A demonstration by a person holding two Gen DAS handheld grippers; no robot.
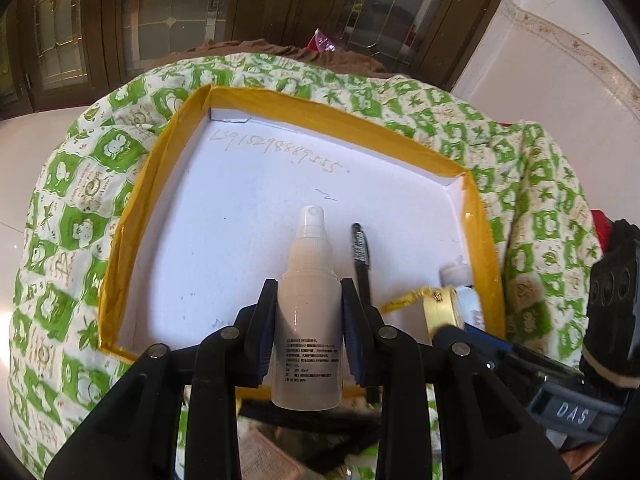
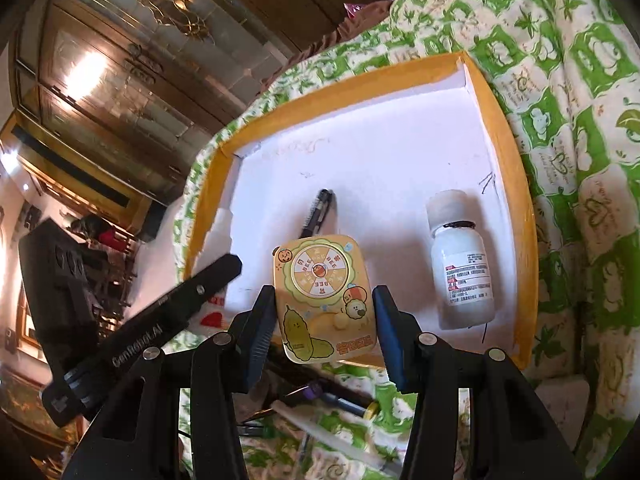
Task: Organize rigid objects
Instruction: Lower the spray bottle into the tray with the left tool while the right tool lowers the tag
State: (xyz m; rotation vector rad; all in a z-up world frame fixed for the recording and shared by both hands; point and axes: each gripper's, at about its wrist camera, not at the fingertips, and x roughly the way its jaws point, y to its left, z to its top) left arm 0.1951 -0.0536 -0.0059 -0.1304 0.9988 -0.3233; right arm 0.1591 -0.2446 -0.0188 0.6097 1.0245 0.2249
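Note:
My left gripper (image 1: 309, 300) is shut on a white spray bottle (image 1: 309, 320) and holds it upright over the near edge of a white box with yellow taped walls (image 1: 400, 136). A black pen (image 1: 362, 260) lies in the box beside it. My right gripper (image 2: 322, 312) is shut on a yellow cartoon tin (image 2: 322, 292), held over the near edge of the same box (image 2: 516, 200). A white medicine bottle (image 2: 462, 268) and the pen (image 2: 318, 210) lie inside. The tin (image 1: 442, 312) and the medicine bottle (image 1: 464, 292) also show in the left wrist view.
The box rests on a green and white patterned cloth (image 1: 80, 216). Pens and small items (image 2: 332, 400) lie on the cloth in front of the box. The left gripper's body (image 2: 140, 328) shows at the left of the right wrist view. Wooden glass-door cabinets (image 1: 160, 20) stand behind.

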